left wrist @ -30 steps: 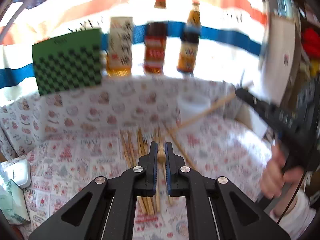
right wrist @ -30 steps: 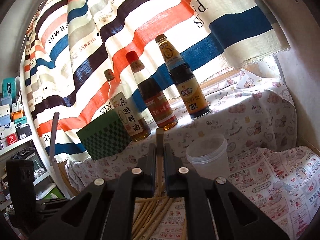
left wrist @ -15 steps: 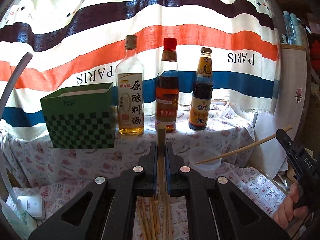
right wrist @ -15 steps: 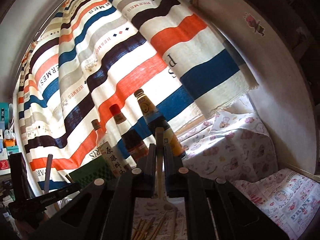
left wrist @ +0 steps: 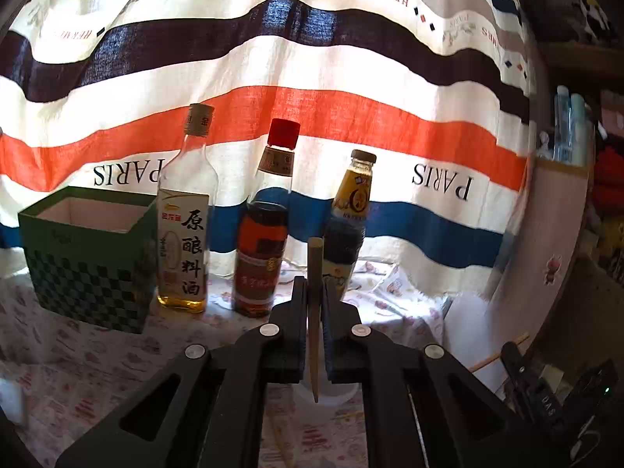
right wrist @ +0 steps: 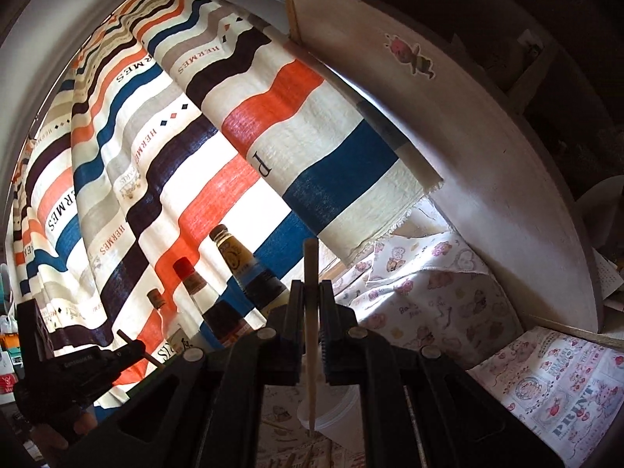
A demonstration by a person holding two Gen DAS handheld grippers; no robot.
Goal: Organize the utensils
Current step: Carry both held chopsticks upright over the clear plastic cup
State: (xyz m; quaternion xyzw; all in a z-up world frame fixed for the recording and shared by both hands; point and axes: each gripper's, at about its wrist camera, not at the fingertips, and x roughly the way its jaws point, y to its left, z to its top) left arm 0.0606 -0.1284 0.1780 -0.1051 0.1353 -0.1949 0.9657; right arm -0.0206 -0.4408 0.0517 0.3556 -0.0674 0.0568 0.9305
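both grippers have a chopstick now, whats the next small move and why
Probably lower the left gripper so its chopstick tip drops into the white cup. Both grippers are shut on upright chopsticks, tips pointing down over the cup, and the right gripper holds its chopstick the same way.

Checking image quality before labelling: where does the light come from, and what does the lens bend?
Left wrist view: window light glows through the striped curtain, leaving the bottles backlit; edges vignette dark. Right wrist view: same backlight, curtain stripes and cabinet panel curve with fisheye distortion.
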